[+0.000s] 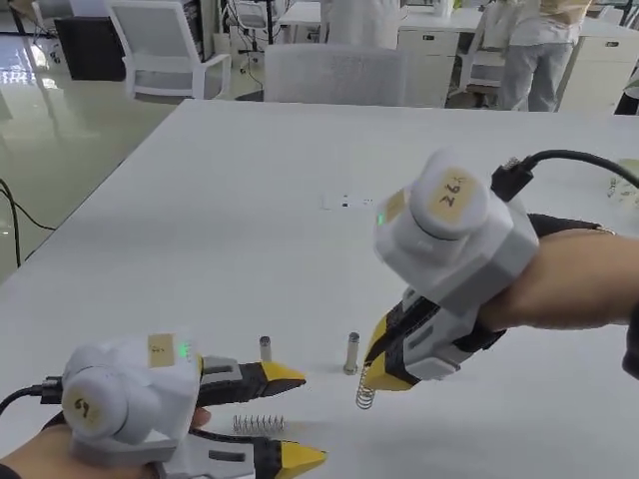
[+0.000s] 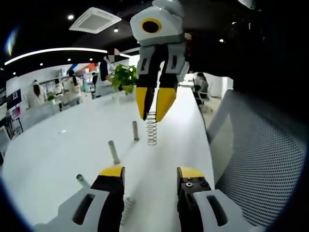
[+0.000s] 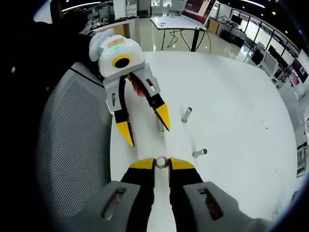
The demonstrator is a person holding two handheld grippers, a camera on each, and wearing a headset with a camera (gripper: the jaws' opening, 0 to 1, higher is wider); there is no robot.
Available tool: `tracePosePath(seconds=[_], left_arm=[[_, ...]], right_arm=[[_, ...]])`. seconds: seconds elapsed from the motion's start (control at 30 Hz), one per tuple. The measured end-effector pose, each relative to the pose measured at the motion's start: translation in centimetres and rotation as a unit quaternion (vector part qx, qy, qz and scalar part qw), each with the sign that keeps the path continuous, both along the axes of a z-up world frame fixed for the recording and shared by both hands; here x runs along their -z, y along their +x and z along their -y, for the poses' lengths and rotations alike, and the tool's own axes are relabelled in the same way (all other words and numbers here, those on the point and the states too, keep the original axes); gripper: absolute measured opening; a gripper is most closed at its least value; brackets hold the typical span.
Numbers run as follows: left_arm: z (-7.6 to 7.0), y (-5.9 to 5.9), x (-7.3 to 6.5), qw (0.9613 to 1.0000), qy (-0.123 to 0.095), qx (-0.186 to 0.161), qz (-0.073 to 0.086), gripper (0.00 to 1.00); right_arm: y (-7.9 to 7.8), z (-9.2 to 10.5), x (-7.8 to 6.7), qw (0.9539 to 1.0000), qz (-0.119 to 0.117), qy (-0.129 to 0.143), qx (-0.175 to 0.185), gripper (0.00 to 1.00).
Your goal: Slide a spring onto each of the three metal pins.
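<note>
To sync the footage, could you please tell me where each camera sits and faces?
Head view: on headset, looking down at table; left gripper, right gripper, right hand show.
Left gripper view: on left gripper, facing right gripper; own open jaws show.
Right gripper view: on right gripper, facing left gripper; own jaws hold spring.
All three share that spring and pins.

The table (image 1: 250,200) is bare from its middle to the far edge. Near the front, left pin (image 1: 266,348) and right pin (image 1: 351,354) stand apart, a gap between. The right gripper (image 1: 374,377) and its hanging spring (image 1: 365,391) crowd the right pin; the spread left gripper (image 1: 308,417) and a loose spring (image 1: 260,423) block the near left.
</note>
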State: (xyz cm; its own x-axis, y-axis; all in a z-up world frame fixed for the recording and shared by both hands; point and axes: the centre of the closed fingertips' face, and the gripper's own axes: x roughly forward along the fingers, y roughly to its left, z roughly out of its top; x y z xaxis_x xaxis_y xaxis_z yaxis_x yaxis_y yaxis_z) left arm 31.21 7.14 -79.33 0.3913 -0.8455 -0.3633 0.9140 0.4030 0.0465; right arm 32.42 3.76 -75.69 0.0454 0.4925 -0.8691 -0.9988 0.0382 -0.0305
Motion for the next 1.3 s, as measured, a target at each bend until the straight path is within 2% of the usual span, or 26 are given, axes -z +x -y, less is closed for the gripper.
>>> tracePosePath(seconds=[0.27,0.67,1.0,1.3], left_arm=[[-1.7,0.0,0.3,0.9993,-0.009,-0.035,-0.007,0.43],[-4.4,0.5,0.5,0.9964,-0.020,-0.082,-0.009,0.46],[-5.4,1.0,0.6,0.9939,-0.023,-0.108,-0.009,0.53],[-5.6,1.2,0.6,0.9925,-0.026,-0.119,-0.006,0.60]], right_arm=[[1.3,0.3,-0.3,0.9998,0.007,0.004,0.016,0.08],[2.9,0.8,-0.7,0.9992,0.021,0.005,0.032,0.08],[3.9,0.5,-1.2,0.9987,0.035,0.009,0.036,0.08],[5.7,0.0,-1.3,0.9975,0.051,0.013,0.047,0.08]])
